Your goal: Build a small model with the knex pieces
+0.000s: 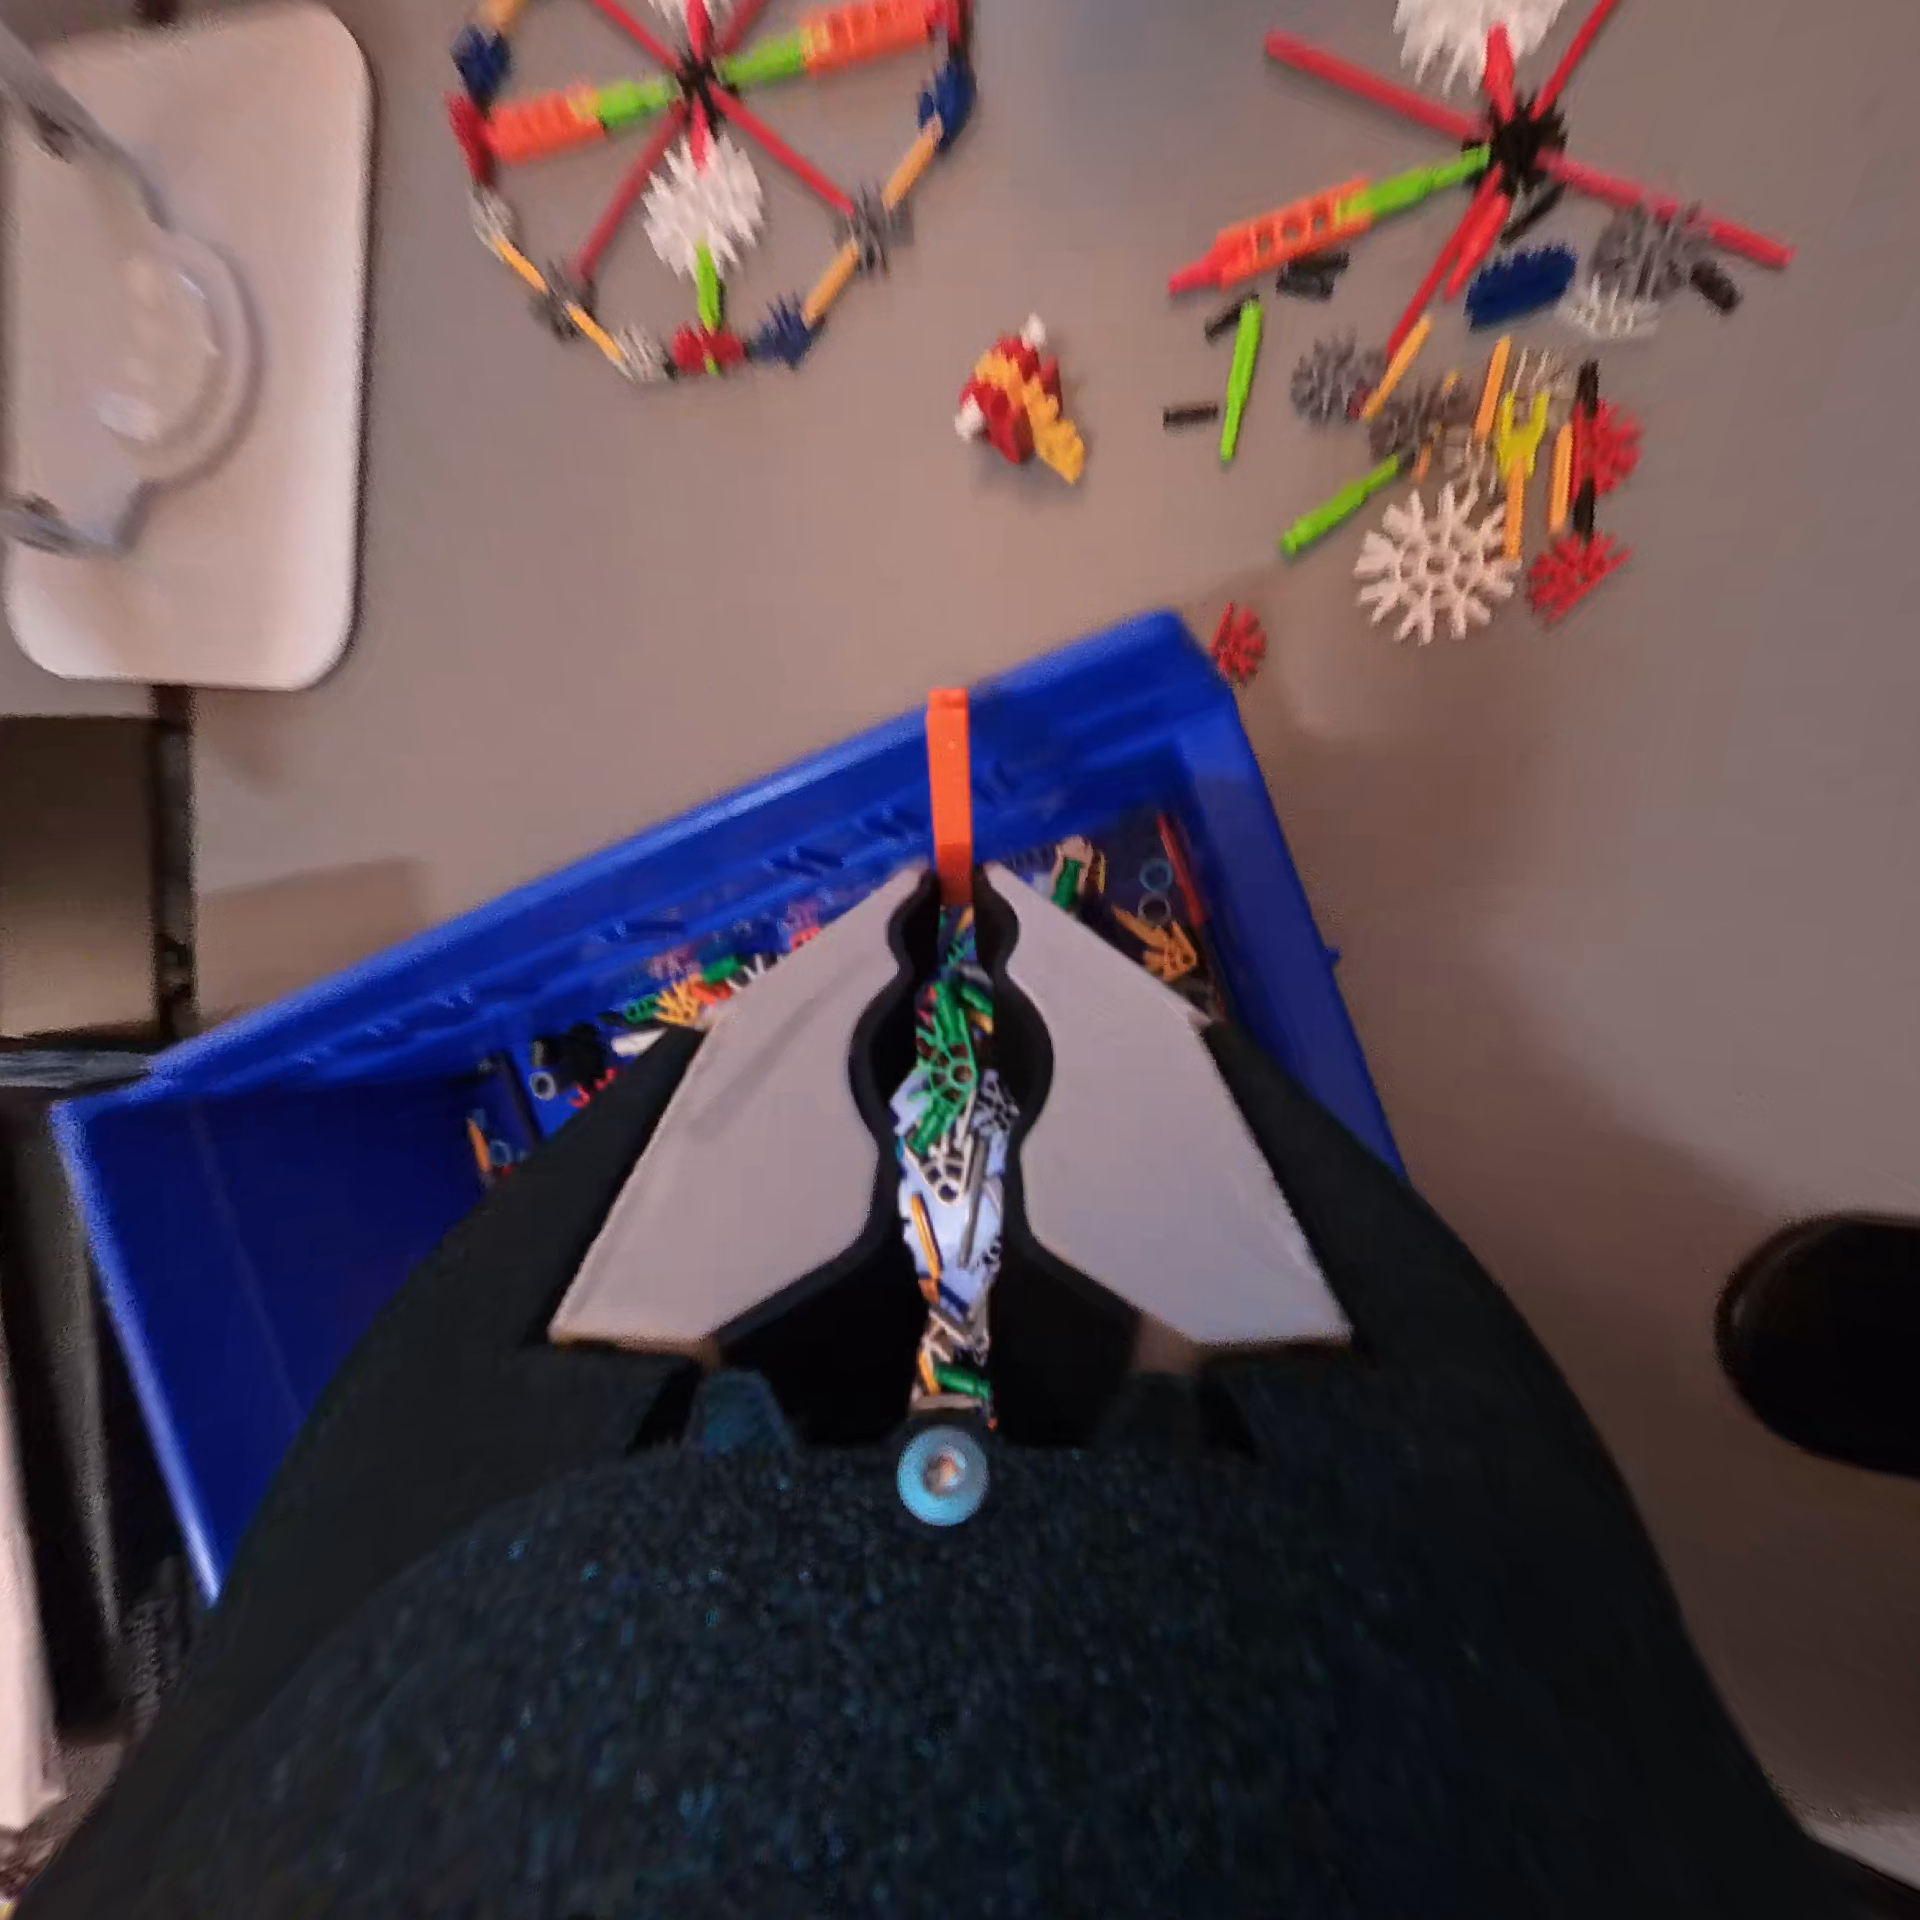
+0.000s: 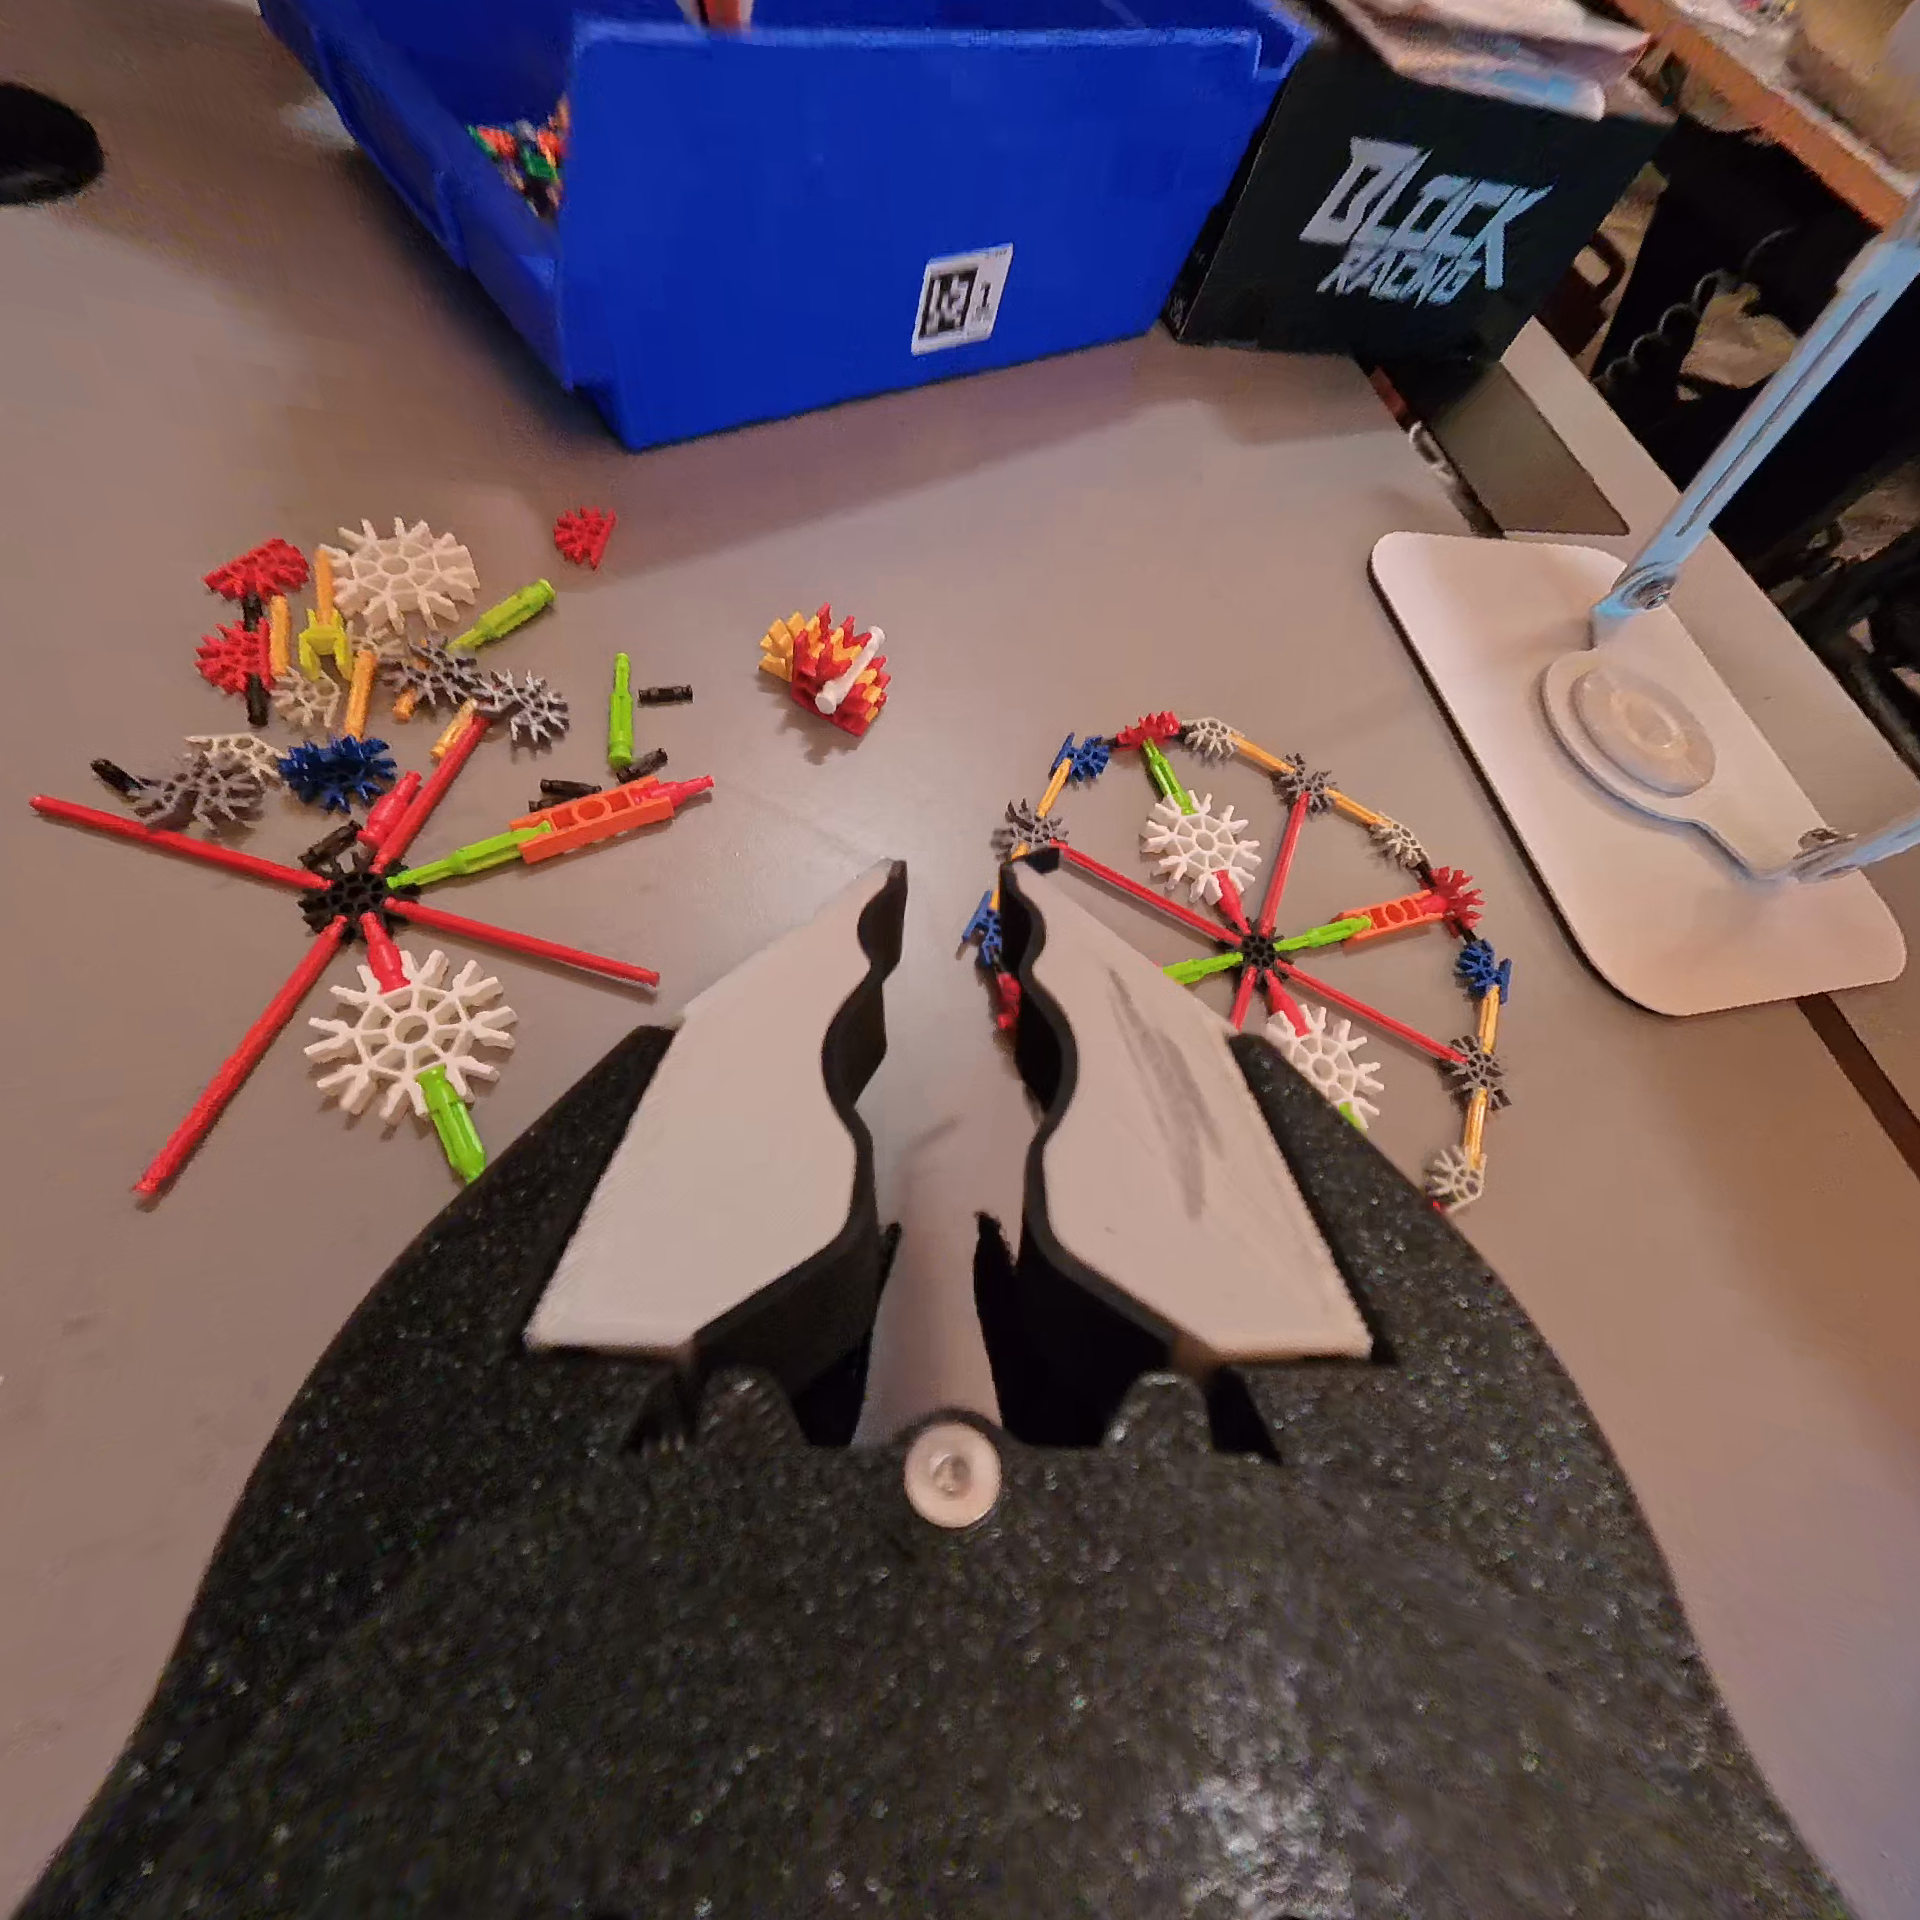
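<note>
My left gripper [image 1: 950, 883] is shut on an orange brick piece [image 1: 948, 774] and holds it upright over the blue bin [image 1: 727, 862], which holds several small coloured building pieces. My right gripper [image 2: 951, 883] is open and empty, low over the grey table between a finished wheel [image 2: 1257, 940] on its right and a half-built hub with red rods [image 2: 348, 899] on its left. Its right fingertip is next to the wheel's rim. The wheel [image 1: 707, 177] and the hub [image 1: 1512, 145] also show in the left wrist view, beyond the bin.
A pile of loose connectors and rods [image 2: 353, 665] lies at the left, with a small red and yellow clump [image 2: 826, 675] in the middle. A white lamp base [image 2: 1631, 769] stands at the right, a black box [image 2: 1403, 208] beside the blue bin [image 2: 883, 208]. About 25 cm separates my left fingertips from my right. The finished wheel [image 2: 1257, 940] is closer to my right gripper, around 11 cm from its tips; the left tips are 25 cm off. My left wrist view [image 1: 703, 83] looks at it from another angle. To reach the hub [image 1: 1512, 145] in a straight line is about 12 cm for my right fingers, about 25 cm for my left. Seen from the right wrist view [image 2: 373, 885] as well.
</note>
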The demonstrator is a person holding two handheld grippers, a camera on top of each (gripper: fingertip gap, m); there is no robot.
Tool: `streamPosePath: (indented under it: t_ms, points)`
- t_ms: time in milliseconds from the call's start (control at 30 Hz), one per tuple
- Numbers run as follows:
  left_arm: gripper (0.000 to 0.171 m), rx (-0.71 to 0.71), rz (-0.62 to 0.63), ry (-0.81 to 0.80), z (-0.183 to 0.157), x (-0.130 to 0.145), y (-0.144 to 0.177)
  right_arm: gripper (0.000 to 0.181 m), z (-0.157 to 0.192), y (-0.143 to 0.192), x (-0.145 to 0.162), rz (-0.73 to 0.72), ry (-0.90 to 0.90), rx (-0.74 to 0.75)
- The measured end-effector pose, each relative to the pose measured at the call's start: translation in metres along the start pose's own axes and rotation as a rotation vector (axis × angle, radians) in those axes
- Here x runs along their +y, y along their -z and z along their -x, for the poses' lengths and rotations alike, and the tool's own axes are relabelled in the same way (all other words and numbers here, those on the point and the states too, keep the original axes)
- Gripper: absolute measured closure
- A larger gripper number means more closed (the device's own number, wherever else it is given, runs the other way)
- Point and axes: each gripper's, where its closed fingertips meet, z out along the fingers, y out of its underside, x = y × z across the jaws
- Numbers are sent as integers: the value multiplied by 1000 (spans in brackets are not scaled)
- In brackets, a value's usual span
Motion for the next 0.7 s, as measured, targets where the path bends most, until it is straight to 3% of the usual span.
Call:
streamPosePath:
  t_ms: [100,267,533,700]
  points:
    - [167,-59,-69,-32,2,-27,9,164,5,5,-19,-78,-12,-12]
    - [166,21,-186,2,-18,-69,3,162,28,7,-60,-177,32,-48]
    - [166,84,-184,22,-35,-89,-20,163,58,-12,-93,-239,33,-112]
    - [166,101,-196,-17,-46,-98,-23,162,58,-15,-109,-295,14,-91]
